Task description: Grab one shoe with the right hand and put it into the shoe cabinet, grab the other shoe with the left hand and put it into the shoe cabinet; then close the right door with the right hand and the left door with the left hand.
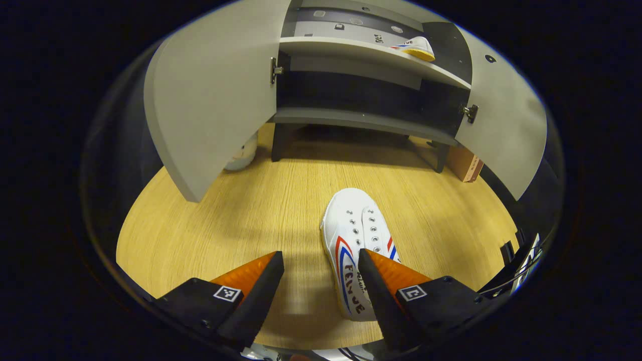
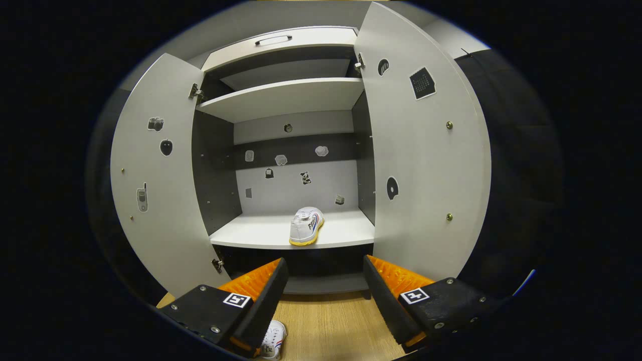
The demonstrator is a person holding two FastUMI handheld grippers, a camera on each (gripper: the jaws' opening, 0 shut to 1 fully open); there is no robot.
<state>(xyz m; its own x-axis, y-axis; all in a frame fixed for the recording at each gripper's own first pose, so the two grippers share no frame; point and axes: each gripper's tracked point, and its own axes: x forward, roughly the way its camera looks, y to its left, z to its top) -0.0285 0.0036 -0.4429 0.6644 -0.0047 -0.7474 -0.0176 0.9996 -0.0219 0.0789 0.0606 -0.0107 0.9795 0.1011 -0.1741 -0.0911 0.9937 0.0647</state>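
Note:
A white canvas shoe (image 1: 353, 240) with red and blue stripes lies on the wooden floor, toe toward the cabinet. My left gripper (image 1: 321, 260) hangs open just above its heel end, the shoe beside the right finger rather than between both. The other white shoe (image 2: 306, 226) stands on the cabinet's middle shelf (image 2: 261, 233), also seen as the shelved shoe (image 1: 415, 47) in the left gripper view. My right gripper (image 2: 325, 268) is open, empty, and held back from the shelf front. The floor shoe's toe (image 2: 273, 341) peeks out below its left finger.
The grey shoe cabinet (image 1: 361, 120) stands on dark legs with both doors swung wide: left door (image 1: 210, 95), right door (image 1: 506, 130). A brown box (image 1: 465, 163) sits by its right leg and a pale round object (image 1: 243, 155) behind the left door.

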